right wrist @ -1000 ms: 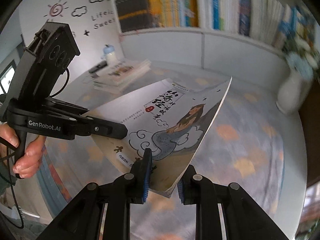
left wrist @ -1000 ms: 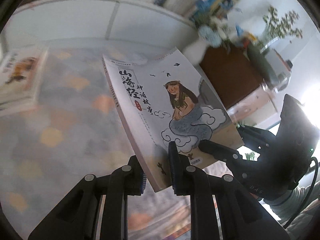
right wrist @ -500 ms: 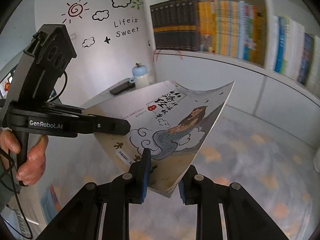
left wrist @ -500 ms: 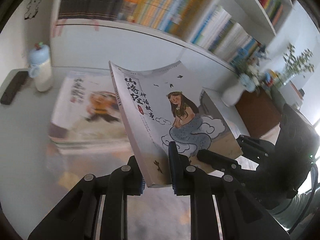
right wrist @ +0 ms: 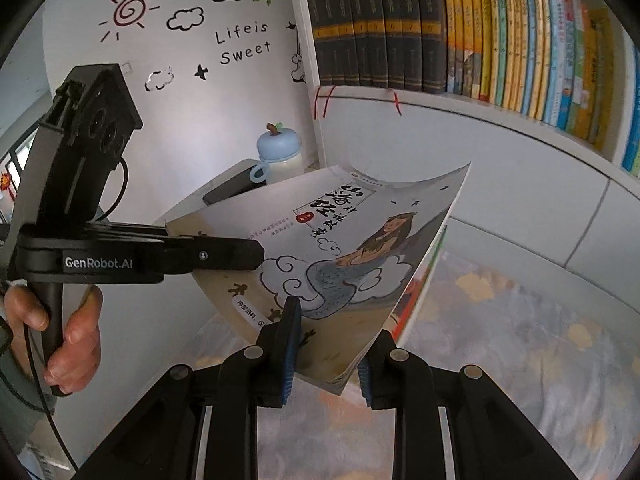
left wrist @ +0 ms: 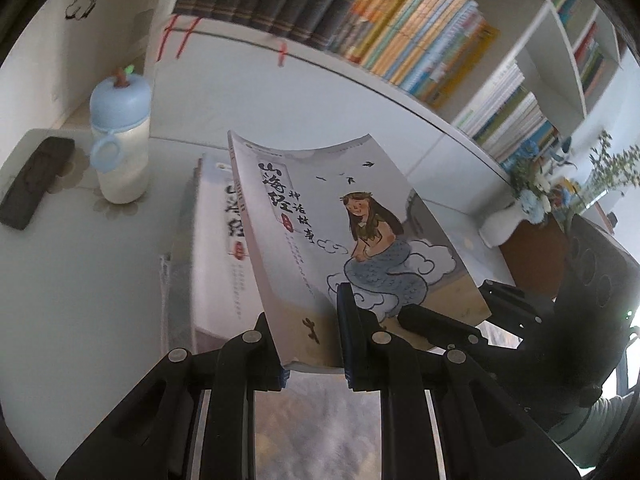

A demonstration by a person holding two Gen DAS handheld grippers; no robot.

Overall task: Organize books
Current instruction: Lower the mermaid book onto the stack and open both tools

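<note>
Both grippers hold one thin grey picture book [left wrist: 320, 216] with a long-haired figure on clouds on its cover; it also shows in the right wrist view [right wrist: 340, 248]. My left gripper [left wrist: 312, 344] is shut on its spine-side bottom edge. My right gripper [right wrist: 326, 344] is shut on its other bottom corner. The book hangs tilted above a stack of similar books [left wrist: 216, 248] lying on the white desk [left wrist: 88, 288]. The left gripper body [right wrist: 80, 184] shows in the right wrist view, the right gripper body [left wrist: 580, 312] in the left one.
A blue-capped bottle [left wrist: 120, 144] and a black remote [left wrist: 36, 180] stand at the desk's back left. A white shelf [right wrist: 500, 120] with rows of upright books runs above. A white vase with flowers [left wrist: 516, 216] stands at the right. A patterned cloth [right wrist: 520, 340] covers the surface below.
Both grippers have carried the book leftward from over the patterned cloth to above the stack on the white desk. The grip on the book is unchanged.
</note>
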